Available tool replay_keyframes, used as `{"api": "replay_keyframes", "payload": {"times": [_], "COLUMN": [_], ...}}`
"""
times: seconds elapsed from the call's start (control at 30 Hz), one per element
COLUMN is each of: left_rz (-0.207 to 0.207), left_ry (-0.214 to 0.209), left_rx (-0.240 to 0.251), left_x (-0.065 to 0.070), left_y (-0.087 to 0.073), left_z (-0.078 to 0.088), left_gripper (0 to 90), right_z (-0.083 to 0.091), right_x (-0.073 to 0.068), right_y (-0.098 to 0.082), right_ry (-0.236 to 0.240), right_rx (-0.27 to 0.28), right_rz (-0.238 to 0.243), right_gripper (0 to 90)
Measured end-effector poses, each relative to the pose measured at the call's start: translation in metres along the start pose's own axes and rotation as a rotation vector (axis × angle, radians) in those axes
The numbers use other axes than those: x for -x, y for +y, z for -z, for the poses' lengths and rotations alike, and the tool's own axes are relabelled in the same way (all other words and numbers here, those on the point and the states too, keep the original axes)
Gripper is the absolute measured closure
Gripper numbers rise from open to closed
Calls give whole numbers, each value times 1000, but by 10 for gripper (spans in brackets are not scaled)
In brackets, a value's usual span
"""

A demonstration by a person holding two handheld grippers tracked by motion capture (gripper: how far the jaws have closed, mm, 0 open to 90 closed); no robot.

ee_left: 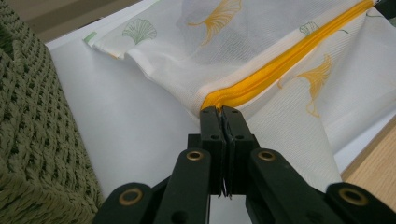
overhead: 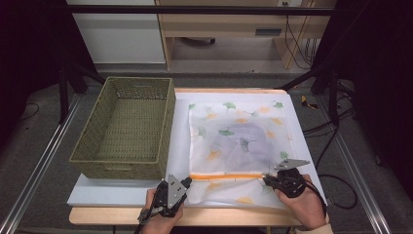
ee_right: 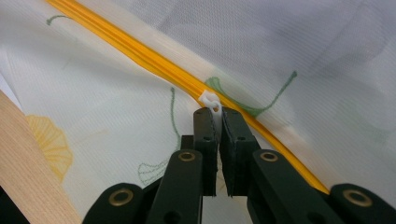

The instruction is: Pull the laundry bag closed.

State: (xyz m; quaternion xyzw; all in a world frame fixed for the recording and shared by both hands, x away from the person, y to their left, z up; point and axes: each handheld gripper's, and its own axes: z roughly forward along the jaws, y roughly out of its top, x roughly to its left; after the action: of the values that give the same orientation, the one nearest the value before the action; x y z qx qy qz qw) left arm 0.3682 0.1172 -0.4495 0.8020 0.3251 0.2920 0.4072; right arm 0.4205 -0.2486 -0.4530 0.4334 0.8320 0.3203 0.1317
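Note:
A white mesh laundry bag (overhead: 238, 141) printed with green and orange ginkgo leaves lies on the white mat, a dark garment showing faintly inside it. An orange zipper (overhead: 226, 176) runs across its near part. My left gripper (overhead: 187, 181) is shut on the bag's left end of the zipper (ee_left: 243, 91), pinching the fabric there. My right gripper (overhead: 266, 179) is shut on the white zipper pull (ee_right: 210, 100) at the right end of the orange zipper (ee_right: 140, 53). Both hands rest at the table's near edge.
An empty green woven basket (overhead: 124, 127) stands left of the bag, its side close to my left gripper (ee_left: 32, 140). The white mat (overhead: 122, 192) covers a wooden table (overhead: 234, 218). Cables and black frame legs lie on the floor to the right.

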Motion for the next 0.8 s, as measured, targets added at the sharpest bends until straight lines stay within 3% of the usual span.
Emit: {"api": "replay_keyframes", "payload": {"times": [0.7, 0.8], "left_rz": [-4, -4], "left_ry": [-2, -2], "left_rx": [-3, -3], "left_x": [1, 1], "left_y": [0, 0], "left_z": [-1, -1], "left_gripper": [884, 884], "right_z": [4, 5], "right_x": [7, 7], "right_y": [-6, -7], "right_ry": [0, 1], "right_rx": [-1, 0], "right_rz": [-22, -29], "right_gripper": [864, 900]}}
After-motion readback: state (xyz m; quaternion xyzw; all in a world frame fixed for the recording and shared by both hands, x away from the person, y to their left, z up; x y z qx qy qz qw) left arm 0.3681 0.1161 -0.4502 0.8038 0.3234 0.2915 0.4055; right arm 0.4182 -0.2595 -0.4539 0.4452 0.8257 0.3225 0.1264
